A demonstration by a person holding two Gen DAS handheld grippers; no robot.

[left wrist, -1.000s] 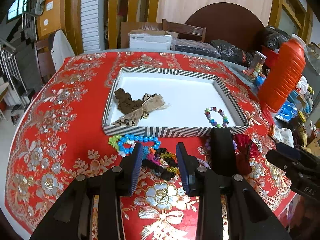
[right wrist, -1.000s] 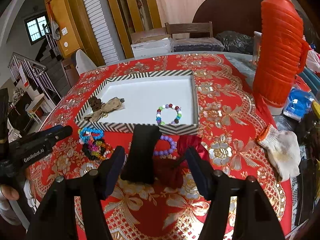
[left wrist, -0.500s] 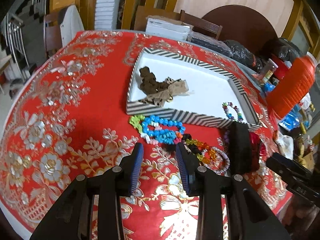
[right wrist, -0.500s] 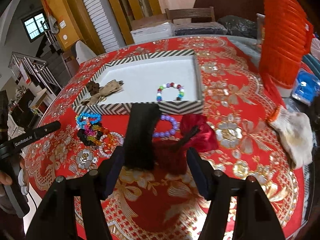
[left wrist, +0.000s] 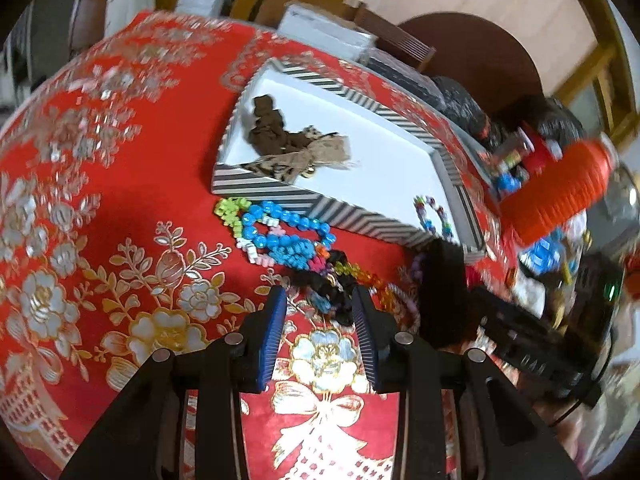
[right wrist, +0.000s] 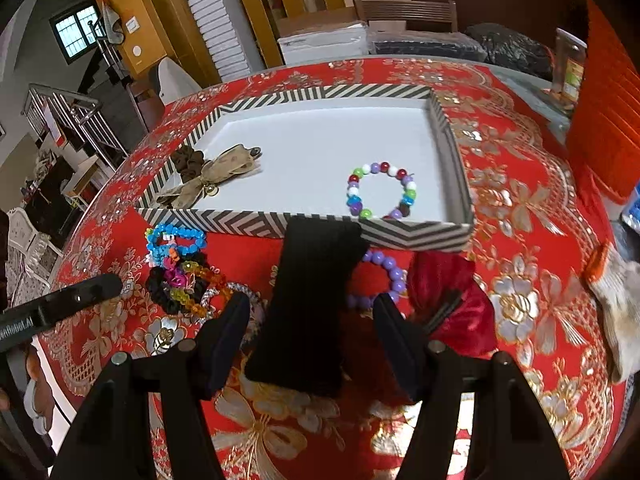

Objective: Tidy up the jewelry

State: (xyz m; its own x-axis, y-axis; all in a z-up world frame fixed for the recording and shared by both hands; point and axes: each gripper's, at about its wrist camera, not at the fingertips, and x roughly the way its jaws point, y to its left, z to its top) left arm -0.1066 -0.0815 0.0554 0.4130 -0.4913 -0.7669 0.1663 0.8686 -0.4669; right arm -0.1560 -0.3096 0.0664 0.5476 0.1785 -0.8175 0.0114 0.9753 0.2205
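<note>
Embroidered red worktop (right wrist: 520, 208), chevron-striped tray (right wrist: 256, 222).
Both hand-held grippers gape empty: left (left wrist: 318, 304) near glossy beaded bracelets (left wrist: 280, 236), right (right wrist: 312, 312) straddling black velvet pouch (right wrist: 312, 300).

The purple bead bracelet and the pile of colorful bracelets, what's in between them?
A tall black velvet stand lies between the purple bead bracelet and the pile of colorful bracelets. The right wrist view shows it best.

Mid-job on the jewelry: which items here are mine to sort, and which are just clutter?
Job items:
striped tray
multicolor bead bracelet, already in the tray
blue bead bracelet
purple bead bracelet
tangled bead pile

Clutter:
orange thermos
work glove
red velvet cloth
</note>
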